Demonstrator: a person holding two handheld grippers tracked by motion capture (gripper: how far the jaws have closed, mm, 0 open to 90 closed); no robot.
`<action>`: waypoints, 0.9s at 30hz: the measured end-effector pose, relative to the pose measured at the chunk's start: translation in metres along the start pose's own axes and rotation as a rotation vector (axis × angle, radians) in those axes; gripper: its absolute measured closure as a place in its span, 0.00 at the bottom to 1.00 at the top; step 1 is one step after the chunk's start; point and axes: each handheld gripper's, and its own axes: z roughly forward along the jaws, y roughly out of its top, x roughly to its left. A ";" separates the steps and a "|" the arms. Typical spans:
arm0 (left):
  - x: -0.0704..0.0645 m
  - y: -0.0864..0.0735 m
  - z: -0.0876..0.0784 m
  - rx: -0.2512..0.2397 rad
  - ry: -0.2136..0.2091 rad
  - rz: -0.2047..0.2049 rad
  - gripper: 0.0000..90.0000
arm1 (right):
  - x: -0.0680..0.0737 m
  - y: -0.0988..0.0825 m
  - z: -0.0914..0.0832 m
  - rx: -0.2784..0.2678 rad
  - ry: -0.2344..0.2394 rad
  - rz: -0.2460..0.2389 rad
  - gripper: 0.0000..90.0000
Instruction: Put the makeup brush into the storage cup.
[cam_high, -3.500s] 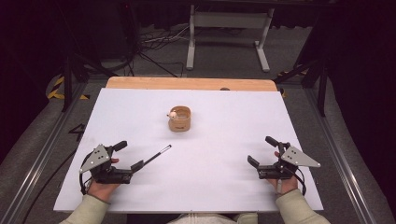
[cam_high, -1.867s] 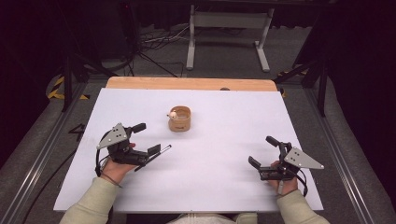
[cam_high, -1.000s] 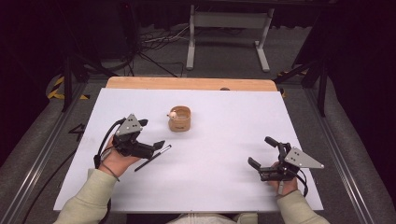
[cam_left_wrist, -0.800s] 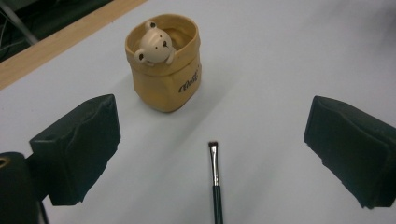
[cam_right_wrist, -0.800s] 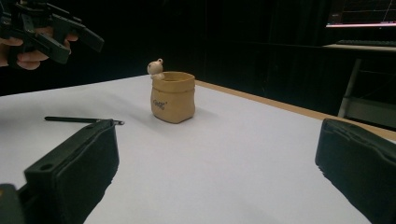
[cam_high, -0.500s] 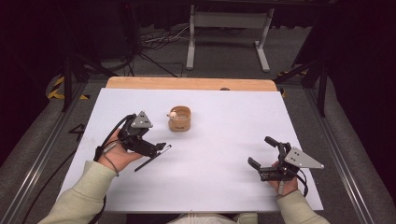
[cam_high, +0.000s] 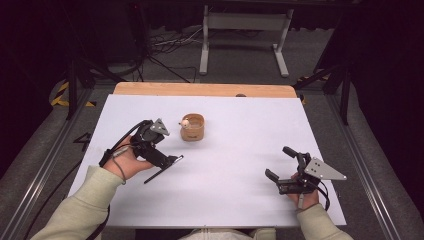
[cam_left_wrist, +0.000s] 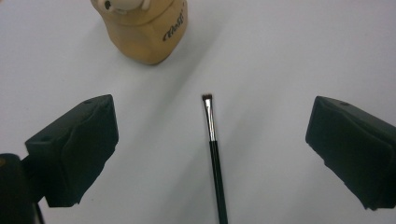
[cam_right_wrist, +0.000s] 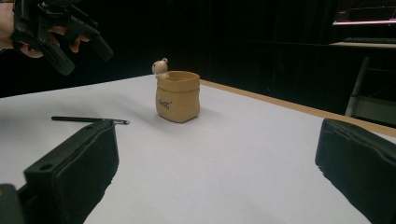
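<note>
Our left gripper (cam_left_wrist: 210, 154), jaws spread wide, hangs over the brush (cam_left_wrist: 214, 154) at frame centre. Nothing is grasped yet; pickup and the pot (cam_left_wrist: 144, 28) at the upper left remain.

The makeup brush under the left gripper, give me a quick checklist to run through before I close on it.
1. Left gripper open: ok, its jaws stand wide apart.
2. Makeup brush between the jaws: ok, roughly centred in the left gripper view.
3. Brush lying free on the white table: ok, nothing touches it.
4. Gripper low enough to grasp: not ok, the right gripper view shows it raised above the table.
5. Bear-topped pot clear of the brush: ok, it stands apart beyond the bristle tip.
6. Right gripper out of the way: ok, open at the table's near right.
</note>
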 end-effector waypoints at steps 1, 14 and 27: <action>0.000 0.001 0.000 0.013 -0.003 0.001 0.04 | 0.000 0.000 0.000 -0.002 0.001 -0.002 0.00; -0.002 0.010 0.009 0.136 0.001 0.030 0.04 | -0.001 -0.001 0.001 -0.001 0.019 0.008 0.01; 0.002 0.011 0.022 0.242 -0.022 0.027 0.04 | -0.001 -0.001 0.002 0.009 0.034 0.027 0.01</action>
